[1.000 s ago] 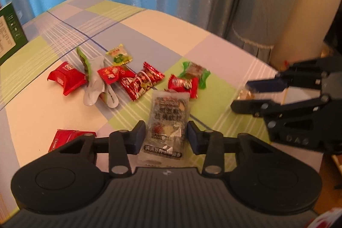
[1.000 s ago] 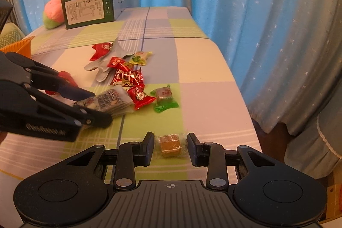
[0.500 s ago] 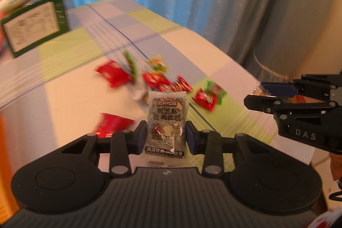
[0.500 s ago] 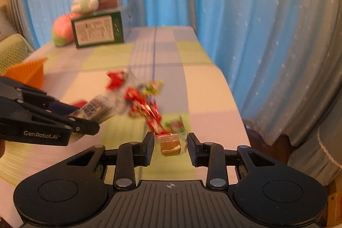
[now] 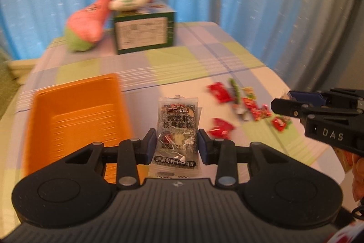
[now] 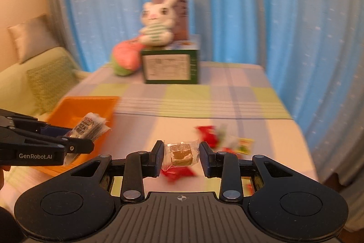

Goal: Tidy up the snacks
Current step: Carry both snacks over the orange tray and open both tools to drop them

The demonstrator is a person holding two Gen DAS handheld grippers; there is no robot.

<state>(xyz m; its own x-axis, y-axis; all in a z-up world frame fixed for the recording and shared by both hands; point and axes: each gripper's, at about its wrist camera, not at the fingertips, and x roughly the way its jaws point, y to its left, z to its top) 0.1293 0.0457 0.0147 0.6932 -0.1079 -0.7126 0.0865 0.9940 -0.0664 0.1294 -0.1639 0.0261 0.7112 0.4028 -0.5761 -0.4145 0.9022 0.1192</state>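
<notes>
Two handheld grippers hover above a table covered in a pastel checked tablecloth (image 5: 204,56). The left gripper (image 5: 177,145) is clamped on a flat dark snack packet (image 5: 177,126) printed with Chinese characters, held upright just beside an orange plastic tray (image 5: 75,111) that sits on the cloth to its left. The right gripper (image 6: 181,155) is clamped on a small clear-wrapped brown candy (image 6: 182,153). A scatter of red and green wrapped candies (image 5: 241,104) lies on the cloth between the two tools. At the table's far end, a white plush bunny (image 6: 157,24) sits on a green box (image 6: 170,65), with blue curtains (image 6: 250,3) behind.
</notes>
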